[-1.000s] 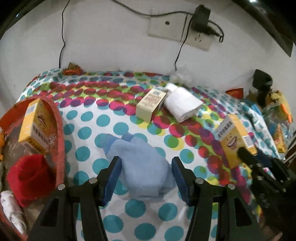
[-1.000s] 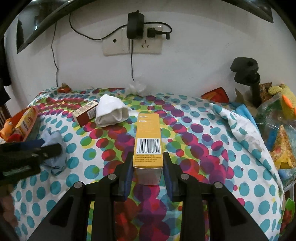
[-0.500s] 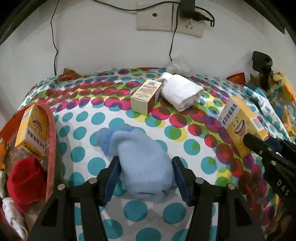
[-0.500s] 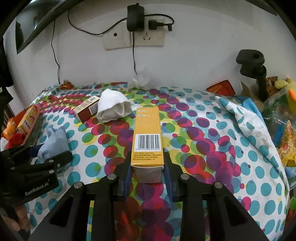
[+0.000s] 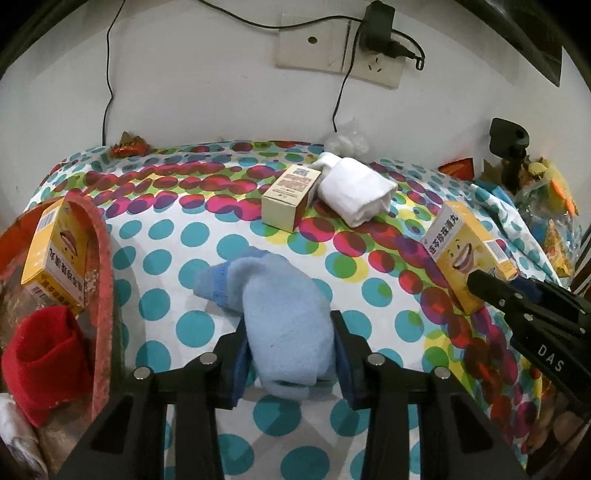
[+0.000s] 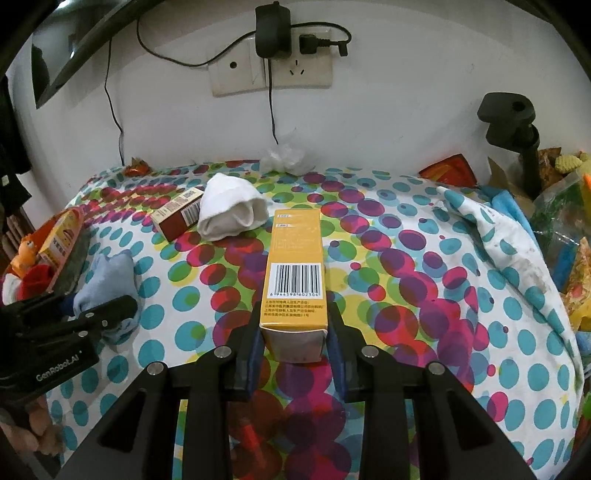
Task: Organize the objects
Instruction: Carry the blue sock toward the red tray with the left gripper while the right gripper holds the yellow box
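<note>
- The room: a white wall [image 6: 406, 110] stands behind the table, with a white socket plate [image 6: 271, 75] and a black charger [image 6: 271, 33] plugged in it; thin black cables hang down from there.
- The surface: a tablecloth with coloured dots [image 5: 166, 236] covers the table, and it looks soft and a little wrinkled.
- At the left edge sits a red-rimmed basket [image 5: 105, 266]; a yellow carton [image 5: 55, 254] and a red knitted cloth [image 5: 44, 362] already lie in it.
- The light blue fluffy sock [image 5: 280, 314] lies on the cloth, its long axis running away from the left gripper [image 5: 290, 352] toward the wall, with the cuff turned a little to the left. The jaws have just been closing, and their blue pads now press on its near end from both sides.
- The left hand is the nearer one to the basket, which lies just to its left, so the coming move probably is a lift and a short carry to that side.
- The tall yellow cardboard box with a barcode [image 6: 295, 273] is clamped between the fingers of the right gripper [image 6: 293, 343], its long axis pointing forward.
- A small beige box [image 5: 290, 197] and a rolled white sock [image 5: 354, 190] touch each other near the wall.
</note>
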Demonstrator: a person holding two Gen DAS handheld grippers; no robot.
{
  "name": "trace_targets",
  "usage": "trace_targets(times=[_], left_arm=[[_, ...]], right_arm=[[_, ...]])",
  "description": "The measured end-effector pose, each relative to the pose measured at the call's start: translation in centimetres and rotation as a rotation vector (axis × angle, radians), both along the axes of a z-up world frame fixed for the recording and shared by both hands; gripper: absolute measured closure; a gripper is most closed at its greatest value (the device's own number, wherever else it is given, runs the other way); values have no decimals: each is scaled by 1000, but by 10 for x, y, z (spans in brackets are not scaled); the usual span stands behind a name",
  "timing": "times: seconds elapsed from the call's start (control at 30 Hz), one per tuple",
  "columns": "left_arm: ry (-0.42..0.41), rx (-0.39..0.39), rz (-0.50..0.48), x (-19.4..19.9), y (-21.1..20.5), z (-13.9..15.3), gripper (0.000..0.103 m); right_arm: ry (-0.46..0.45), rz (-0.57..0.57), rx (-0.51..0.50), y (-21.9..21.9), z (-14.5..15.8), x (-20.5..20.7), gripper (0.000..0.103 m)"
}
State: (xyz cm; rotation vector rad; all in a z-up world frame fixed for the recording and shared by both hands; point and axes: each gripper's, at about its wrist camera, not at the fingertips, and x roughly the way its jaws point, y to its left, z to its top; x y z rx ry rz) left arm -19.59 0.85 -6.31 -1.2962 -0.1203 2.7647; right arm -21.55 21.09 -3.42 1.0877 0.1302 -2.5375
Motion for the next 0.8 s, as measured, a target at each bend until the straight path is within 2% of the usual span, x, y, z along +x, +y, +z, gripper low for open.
trace_targets(times=[0.27,0.43,0.5,0.8], left_arm=[[43,-62,-14,6,10,7,64],[76,-173,-49,11,31,10,64],[95,-193,-63,14,35,12,64],[108,-157,-47,14,29,15,64]], right_arm=[[6,-1,2,0,0,0,74],[47,-8,39,-5,3,5,75],[52,-8,46,-6,4,6,75],[89,-35,40,-2,10,11,75]])
